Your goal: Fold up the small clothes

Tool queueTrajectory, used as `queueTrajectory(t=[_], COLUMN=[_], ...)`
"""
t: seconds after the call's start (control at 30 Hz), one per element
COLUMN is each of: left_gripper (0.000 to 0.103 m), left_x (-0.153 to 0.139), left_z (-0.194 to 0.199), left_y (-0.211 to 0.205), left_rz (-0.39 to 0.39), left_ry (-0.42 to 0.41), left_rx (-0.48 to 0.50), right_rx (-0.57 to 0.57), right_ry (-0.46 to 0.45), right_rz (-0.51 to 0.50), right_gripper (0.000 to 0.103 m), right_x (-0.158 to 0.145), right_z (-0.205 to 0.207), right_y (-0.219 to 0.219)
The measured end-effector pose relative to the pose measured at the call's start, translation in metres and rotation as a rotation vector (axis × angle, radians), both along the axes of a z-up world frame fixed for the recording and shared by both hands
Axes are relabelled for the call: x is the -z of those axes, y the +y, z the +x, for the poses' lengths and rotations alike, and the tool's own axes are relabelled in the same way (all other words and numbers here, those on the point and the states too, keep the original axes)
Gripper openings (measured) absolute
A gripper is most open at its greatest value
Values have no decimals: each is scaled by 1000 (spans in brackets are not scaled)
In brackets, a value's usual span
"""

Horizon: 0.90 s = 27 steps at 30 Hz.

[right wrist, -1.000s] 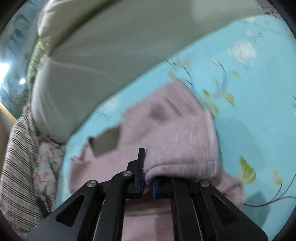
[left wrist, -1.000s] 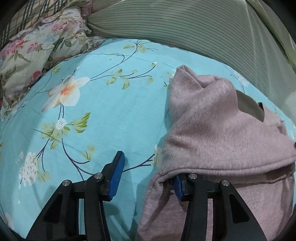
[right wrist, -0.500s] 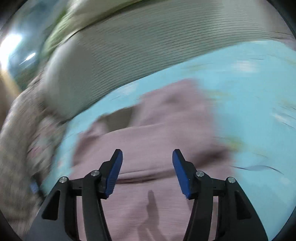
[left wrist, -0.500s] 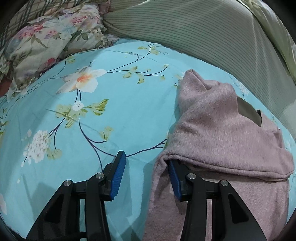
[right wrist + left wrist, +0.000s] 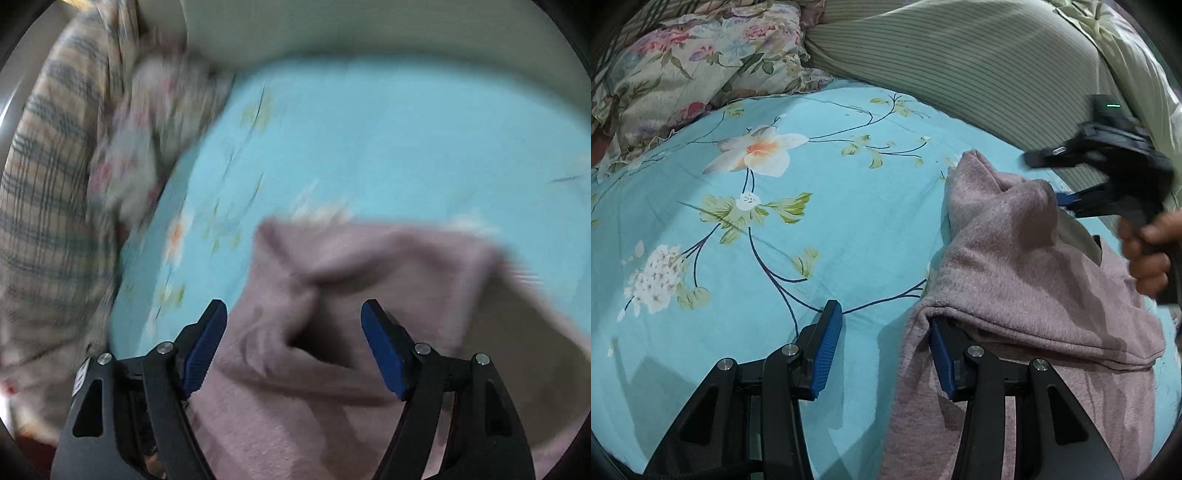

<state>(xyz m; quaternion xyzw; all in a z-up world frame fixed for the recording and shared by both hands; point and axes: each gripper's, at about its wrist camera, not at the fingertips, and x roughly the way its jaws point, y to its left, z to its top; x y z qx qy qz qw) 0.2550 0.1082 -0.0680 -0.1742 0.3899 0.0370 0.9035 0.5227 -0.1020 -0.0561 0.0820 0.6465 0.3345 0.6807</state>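
Observation:
A mauve fleece garment [image 5: 1015, 266] lies partly folded on the turquoise flowered sheet [image 5: 775, 221]. My left gripper [image 5: 882, 350] is open at the garment's near left edge. Its right finger [image 5: 942, 365] is tucked under the folded-over layer and its left finger [image 5: 827, 350] stands over bare sheet, so nothing is pinched. My right gripper [image 5: 1047, 179], held by a hand [image 5: 1145, 254], hovers at the garment's far corner. In the blurred right wrist view this gripper [image 5: 291, 343] hangs over the garment [image 5: 332, 280]. Its jaws are opening wide and the pads touch nothing.
A flowered pillow [image 5: 701, 62] lies at the far left and a striped green cushion [image 5: 960, 62] runs along the back. A plaid cloth [image 5: 44, 184] borders the sheet on the left of the right wrist view. Bare sheet stretches left of the garment.
My right gripper let go of the garment's edge, opened wide and swung to the garment's far corner, coming into the left wrist view. My left gripper shifted slightly and kept its opening.

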Motion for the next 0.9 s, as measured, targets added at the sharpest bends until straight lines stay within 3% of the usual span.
queueTrajectory(t=[0.1,0.2,0.27,0.4,0.5,0.63,0.77,0.9], left_gripper=[48,48,48,47,47,48,43,43], left_x=[0,0,0,-1,0,-4,-10,-26], left_z=[0,-2,-3,-8,-12,-14,-26,-31], left_y=[0,1,4,15,26,26,29,27], left_rz=[-6,-19,-38,-94,-175,-175,-136,-110], left_ry=[-13,-26,-33,-67,-85,-65,-13,-10], left_rx=[-8,-15,-19,-59,-60,-51,-62,-11], right_rx=[-111,-89,-32,126,183,290,389,534], right_ry=[33,38,9,-17,-120,-234,-370,-456], right_rz=[73,294,358,346,273,215,153,104], right_gripper=[82,81,82,80,80,80,80,80], right_x=[9,7,10,24,6,-25,-60,-73], right_z=[-1,8,15,20,8,-15,-81,-156], right_y=[28,45,54,50,35,-5,-66,-127])
